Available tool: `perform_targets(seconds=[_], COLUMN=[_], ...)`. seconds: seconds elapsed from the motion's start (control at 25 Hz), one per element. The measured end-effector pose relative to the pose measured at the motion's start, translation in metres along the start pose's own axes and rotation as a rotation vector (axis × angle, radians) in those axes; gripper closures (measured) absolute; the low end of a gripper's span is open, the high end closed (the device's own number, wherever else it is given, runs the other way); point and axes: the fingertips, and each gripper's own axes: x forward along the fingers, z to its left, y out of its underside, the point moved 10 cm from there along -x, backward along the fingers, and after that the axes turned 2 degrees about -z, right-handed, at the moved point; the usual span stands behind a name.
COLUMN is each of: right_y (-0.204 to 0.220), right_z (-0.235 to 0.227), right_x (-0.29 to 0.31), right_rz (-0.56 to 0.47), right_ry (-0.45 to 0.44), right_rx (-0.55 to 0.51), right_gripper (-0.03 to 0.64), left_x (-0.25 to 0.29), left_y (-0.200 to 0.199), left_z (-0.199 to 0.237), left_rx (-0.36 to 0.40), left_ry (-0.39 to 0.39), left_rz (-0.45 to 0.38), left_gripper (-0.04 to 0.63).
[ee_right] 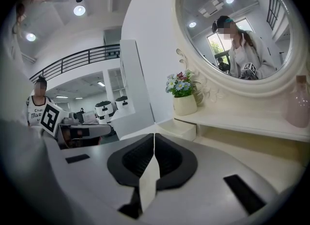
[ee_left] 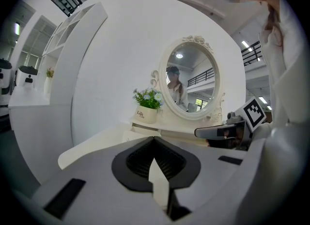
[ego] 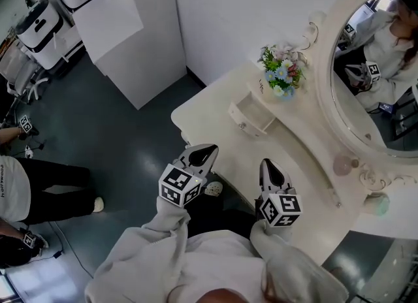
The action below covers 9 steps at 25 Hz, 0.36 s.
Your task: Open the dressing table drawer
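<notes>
Both arms, in pale sleeves (ego: 157, 246), reach forward side by side, apart from each other, with the left claw (ego: 206, 151) and the right claw (ego: 268, 166) each tilted slightly downward, jaws pressed together and holding nothing.

Lit brightly and evenly from above by round ceiling lamps (ee_right: 79, 10), repeated as small glints in the oval white-framed mirror (ee_right: 232, 30). Casts only soft, faint shadows beneath the cream-white dressing table top (ego: 209, 109). Looks sharp in the head view. Bends heavily and darkens to black at the rims of both gripper views, softening the closest surfaces.
</notes>
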Motion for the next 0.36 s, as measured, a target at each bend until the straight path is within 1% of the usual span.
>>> perform_targets(seconds=[0.36], right_y=[-0.0003], right_z=[0.0025], right_x=[0.0088], right_rz=[0.007], right_ry=[0.009], right_rx=[0.006], right_gripper=[0.581], left_x=[0.0071], left_y=[-0.0014], left_z=[0.0096], left_rx=[-0.001], left_ry=[0.02], left_rz=[0.005], left_gripper=[0.58])
